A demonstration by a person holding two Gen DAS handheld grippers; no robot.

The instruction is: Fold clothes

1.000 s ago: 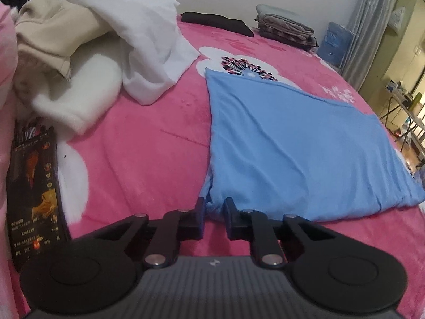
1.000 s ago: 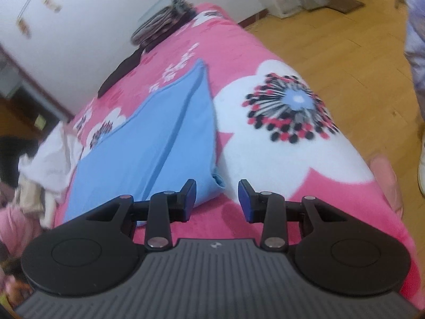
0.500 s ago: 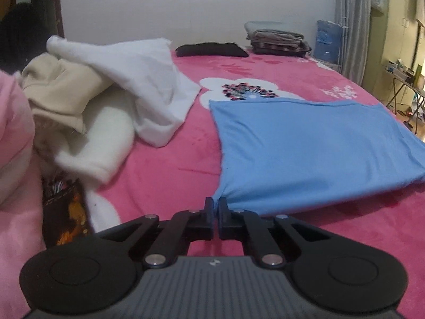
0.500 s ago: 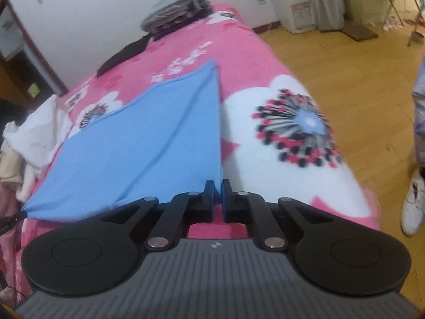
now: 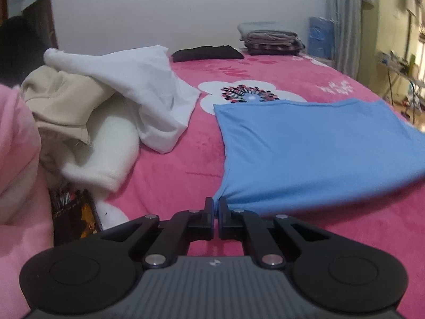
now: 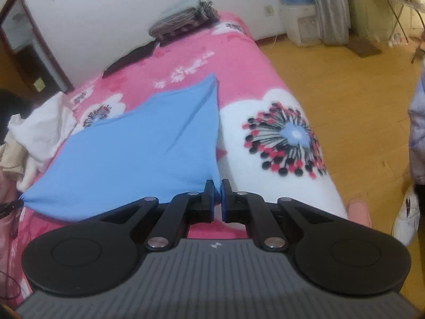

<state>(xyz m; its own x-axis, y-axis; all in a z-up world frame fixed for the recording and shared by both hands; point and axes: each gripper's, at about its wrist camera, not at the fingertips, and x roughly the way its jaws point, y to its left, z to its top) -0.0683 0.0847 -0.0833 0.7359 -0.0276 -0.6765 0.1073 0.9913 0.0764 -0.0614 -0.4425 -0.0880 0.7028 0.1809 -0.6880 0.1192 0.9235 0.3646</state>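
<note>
Now:
step: both near corners of blue garment (image 5: pixel 313 143) pinched
left gripper (image 5: pixel 215 204): jaws clamped on it
right gripper (image 6: pixel 217 187): same
next: lift and carry the corners to its far edge

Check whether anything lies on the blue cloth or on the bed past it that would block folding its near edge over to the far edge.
Nothing visible does. The blue cloth has a bare top. The white garment lies off its left side, apart from it; the black item lies far behind. The left tool and right tool each pinch a near corner.
</note>
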